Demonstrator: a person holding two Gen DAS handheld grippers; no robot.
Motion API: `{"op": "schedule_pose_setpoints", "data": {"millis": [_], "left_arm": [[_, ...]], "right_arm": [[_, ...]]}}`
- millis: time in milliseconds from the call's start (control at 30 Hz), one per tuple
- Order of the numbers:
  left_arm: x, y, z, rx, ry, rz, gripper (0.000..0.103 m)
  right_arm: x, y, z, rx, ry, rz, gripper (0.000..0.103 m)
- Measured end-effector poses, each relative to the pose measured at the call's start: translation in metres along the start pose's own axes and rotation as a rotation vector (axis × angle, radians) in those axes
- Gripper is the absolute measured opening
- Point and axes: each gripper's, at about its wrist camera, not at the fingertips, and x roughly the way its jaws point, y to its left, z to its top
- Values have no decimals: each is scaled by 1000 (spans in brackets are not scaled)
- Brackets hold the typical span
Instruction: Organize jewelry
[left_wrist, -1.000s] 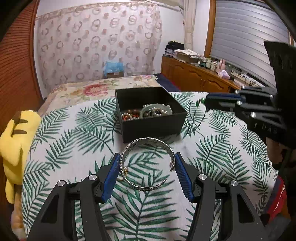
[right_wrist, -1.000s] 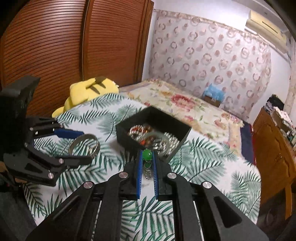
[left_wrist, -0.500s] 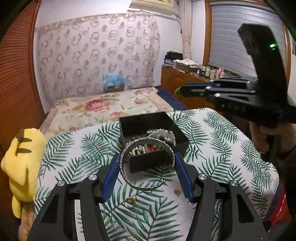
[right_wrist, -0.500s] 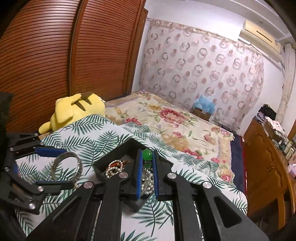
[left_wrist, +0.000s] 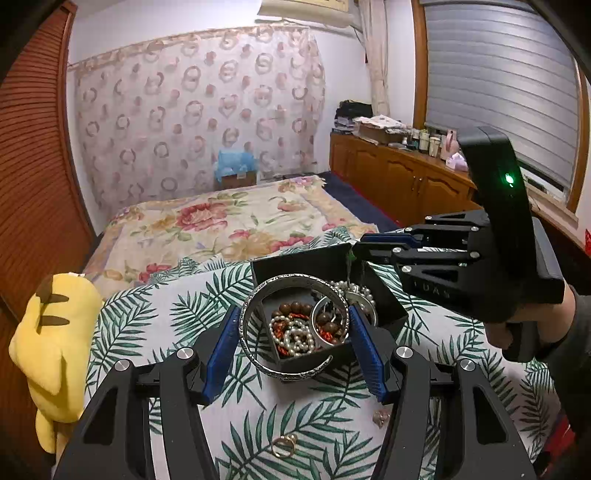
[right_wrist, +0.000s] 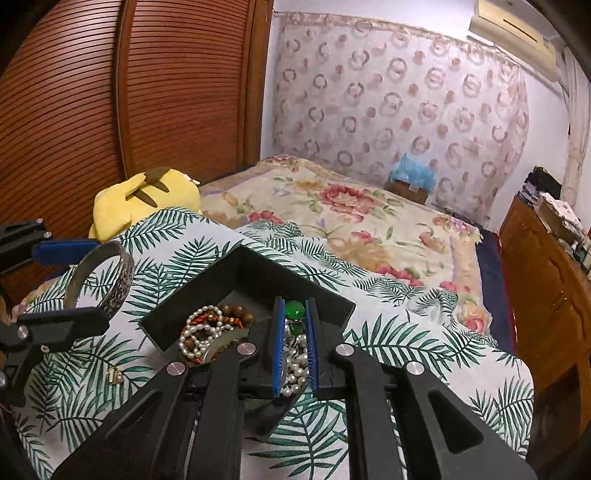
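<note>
Since half a second ago, both claws have moved in over the black box (left_wrist: 384, 299); a second ago they were low, near the cloth. The left claw (left_wrist: 295, 343) now holds the one silver bangle (left_wrist: 295, 284) above the box's near corner, its two blue pads pressed against the bangle's sides. The right claw (right_wrist: 293, 343) is narrowed onto one green-beaded piece (right_wrist: 294, 309), pinching it above the box's contents, with its chain hanging down. One box stands on the palm-leaf cloth of the desk (left_wrist: 155, 317). Inside it lie a pearl strand (right_wrist: 195, 336), brown and red beads (left_wrist: 291, 308) and more silver pieces. Two small items rest loose on the cloth near the left claw: one gold ring (left_wrist: 283, 447) and one small pendant (left_wrist: 381, 417). One yellow plush toy (left_wrist: 55, 347) sits at the desk's left edge.
</note>
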Motion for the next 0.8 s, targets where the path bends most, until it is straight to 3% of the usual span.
{"op": "schedule_pose_setpoints", "data": {"millis": [800], "left_arm": [[69,-13,16,9,88,-5,56]], "right_arm": [[-27,-18,-38,62,12,-19,17]]}}
